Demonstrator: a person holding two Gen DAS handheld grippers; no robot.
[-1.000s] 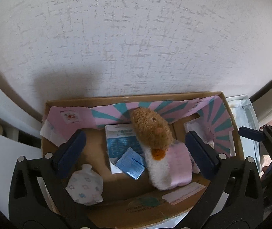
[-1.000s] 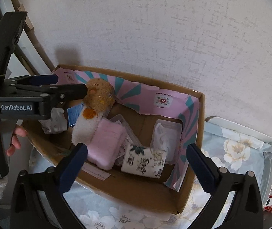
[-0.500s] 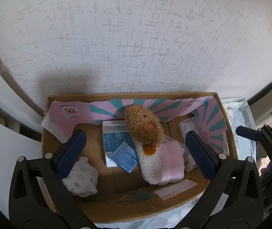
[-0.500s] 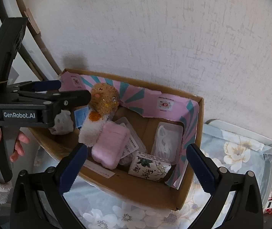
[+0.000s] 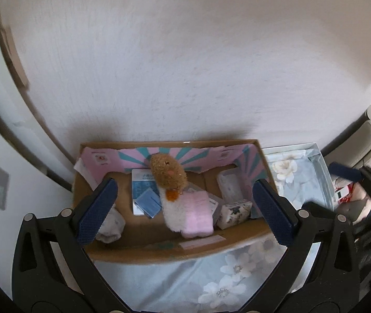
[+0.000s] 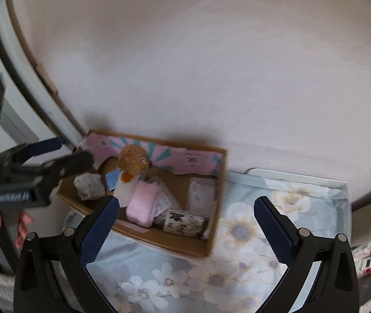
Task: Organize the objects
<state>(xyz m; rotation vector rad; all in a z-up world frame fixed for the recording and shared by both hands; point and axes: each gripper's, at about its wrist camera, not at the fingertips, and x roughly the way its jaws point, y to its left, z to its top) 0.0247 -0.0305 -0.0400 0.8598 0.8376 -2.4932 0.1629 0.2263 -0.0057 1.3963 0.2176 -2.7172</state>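
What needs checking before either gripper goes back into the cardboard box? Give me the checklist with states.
1. Left gripper open with nothing between the fingers: ok.
2. Right gripper open with nothing between the fingers: ok.
3. Both grippers outside the cardboard box: ok.
4. Plush toy lying inside the box, on the pink cloth: ok.
5. Patterned packet within the box walls: ok.
6. Box fully supported on the floral surface: cannot tell; its left end seems to overhang.
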